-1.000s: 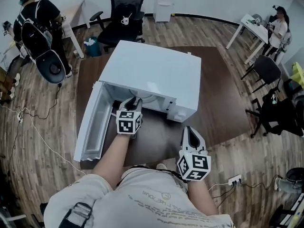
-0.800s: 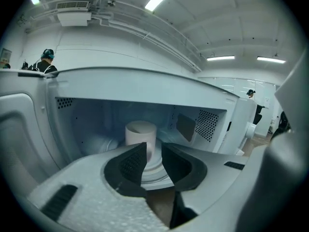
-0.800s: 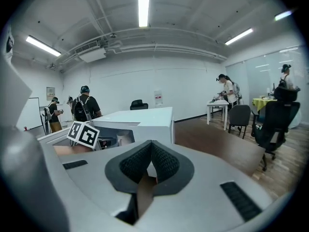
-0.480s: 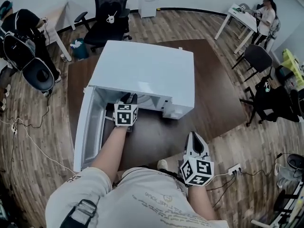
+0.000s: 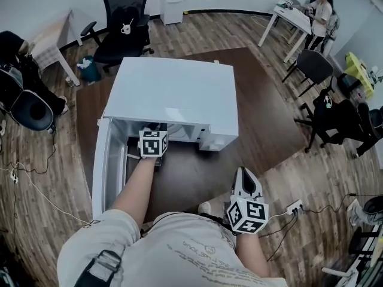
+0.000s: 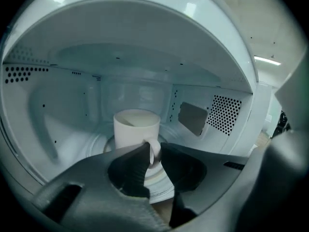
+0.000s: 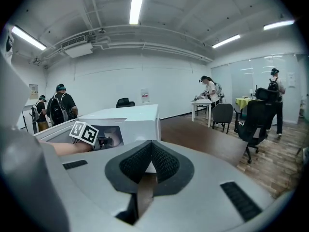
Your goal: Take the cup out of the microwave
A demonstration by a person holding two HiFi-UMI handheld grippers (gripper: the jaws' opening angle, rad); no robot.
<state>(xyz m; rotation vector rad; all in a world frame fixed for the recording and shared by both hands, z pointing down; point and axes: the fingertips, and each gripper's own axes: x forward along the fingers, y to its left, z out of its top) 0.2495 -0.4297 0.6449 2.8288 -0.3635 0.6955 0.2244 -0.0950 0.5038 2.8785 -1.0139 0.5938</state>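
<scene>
A white cup (image 6: 135, 127) stands upright on the glass turntable (image 6: 157, 182) inside the white microwave (image 5: 173, 94), its handle (image 6: 156, 152) turned toward me. My left gripper (image 6: 154, 149) reaches into the cavity, and its two jaws are closed on that handle. From the head view only the left gripper (image 5: 154, 130) with its marker cube shows at the oven's mouth; the cup is hidden there. My right gripper (image 5: 243, 175) hangs shut and empty by my body, right of the brown table (image 5: 263, 118).
The microwave door (image 5: 103, 166) is swung open to the left. Office chairs (image 5: 122, 31) and desks (image 5: 290, 20) ring the table, with people at the room's edges. Cables (image 5: 36, 190) trail on the wooden floor at the left.
My left gripper has pushed further into the microwave cavity. The right gripper has drawn back slightly toward my body.
</scene>
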